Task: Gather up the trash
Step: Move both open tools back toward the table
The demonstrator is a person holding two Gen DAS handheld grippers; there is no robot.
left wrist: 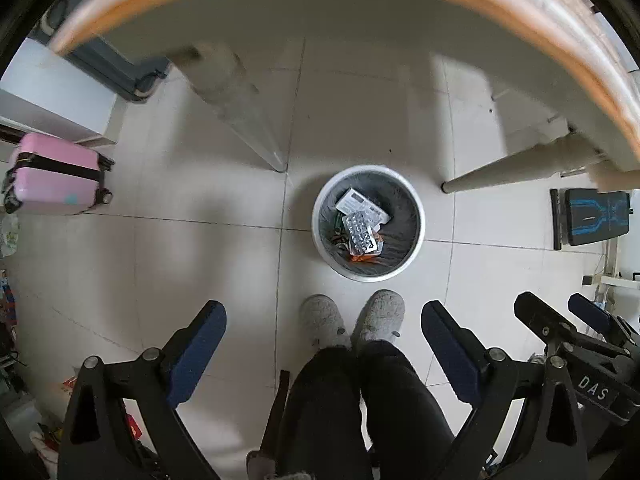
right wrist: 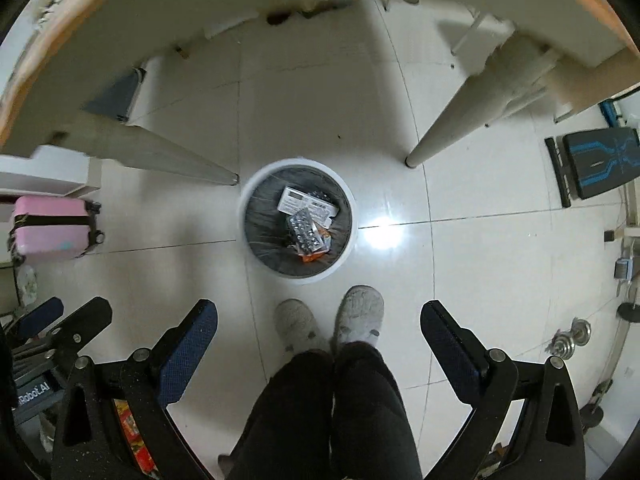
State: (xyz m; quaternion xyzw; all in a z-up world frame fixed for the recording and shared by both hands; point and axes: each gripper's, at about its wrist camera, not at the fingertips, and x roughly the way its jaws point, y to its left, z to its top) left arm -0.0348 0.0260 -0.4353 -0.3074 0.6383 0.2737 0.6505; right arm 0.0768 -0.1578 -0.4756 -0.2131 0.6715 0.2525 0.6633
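A: Left wrist view: left gripper points down, jaws spread wide, nothing between them. Trash bin stands on the floor just beyond the person's slippers.

B: Right gripper likewise, wide and empty. Inside the bin: blister pack lying on a white carton, orange wrapper beneath. Table legs flank the bin; pink suitcase well to its left.

A person in black trousers and fluffy grey slippers; each black gripper frame carries silver screws and blue-padded fingers, with "DAS" lettering on the right gripper.
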